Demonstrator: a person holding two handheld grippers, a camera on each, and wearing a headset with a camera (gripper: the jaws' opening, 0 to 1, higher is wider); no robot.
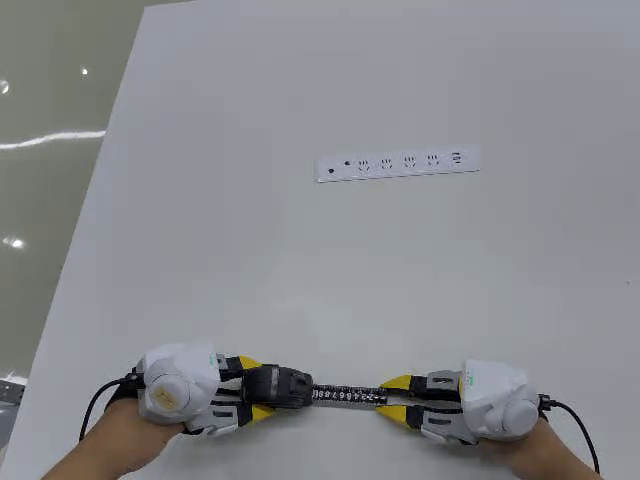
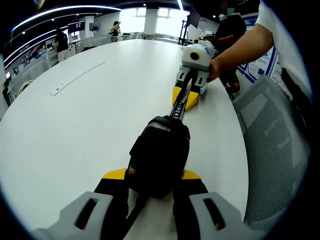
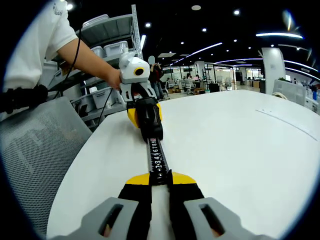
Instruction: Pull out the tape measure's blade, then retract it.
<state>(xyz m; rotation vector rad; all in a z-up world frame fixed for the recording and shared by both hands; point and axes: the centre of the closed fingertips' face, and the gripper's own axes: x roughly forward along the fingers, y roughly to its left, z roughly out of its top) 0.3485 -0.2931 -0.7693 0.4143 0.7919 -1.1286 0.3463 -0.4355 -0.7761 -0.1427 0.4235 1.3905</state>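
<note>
A black tape measure case lies near the table's front edge, held between the yellow-tipped jaws of my left gripper; it looms large in the left gripper view. A short length of black blade with white numerals runs right from the case to my right gripper, which is shut on the blade's end. In the right gripper view the blade stretches from my jaws to the case. My right gripper appears across the table in the left gripper view.
A white power strip lies flat at the middle of the white table. A grey mesh chair stands by the table edge behind me. Cables trail from both grippers. The floor drops off along the table's left edge.
</note>
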